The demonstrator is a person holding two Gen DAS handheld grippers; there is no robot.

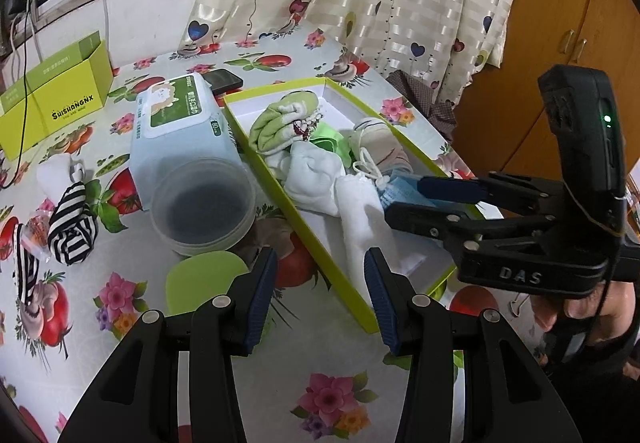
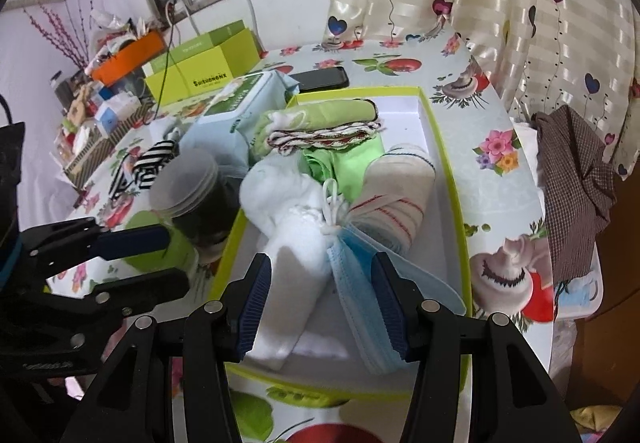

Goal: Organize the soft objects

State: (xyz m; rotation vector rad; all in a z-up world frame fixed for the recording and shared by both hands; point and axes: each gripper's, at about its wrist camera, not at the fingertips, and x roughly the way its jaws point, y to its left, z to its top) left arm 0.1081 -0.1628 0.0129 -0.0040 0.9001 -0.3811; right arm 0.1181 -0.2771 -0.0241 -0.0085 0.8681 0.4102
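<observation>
The job looks well along but not finished. The green-rimmed box on the flowered table is the landmark, and it already holds most of the soft things: a folded green cloth at its far end with a striped-edge cloth lying on it, a bright green piece just nearer, a rolled red-striped towel along its right wall, white socks along its left wall, and a stack of blue face masks at the near end. Still outside, well to the left of the box, lies a black-and-white striped sock, with a second striped piece near it; those seem to be what is left. Just beside the box's left wall stand a wipes pack and a clear tub; an empty green carton sits further left. The right gripper hangs over the box's near end, jaws spread either side of the masks and not clearly pressing them. The left gripper hovers astride the box's near-left wall, jaws spread and holding nothing.
</observation>
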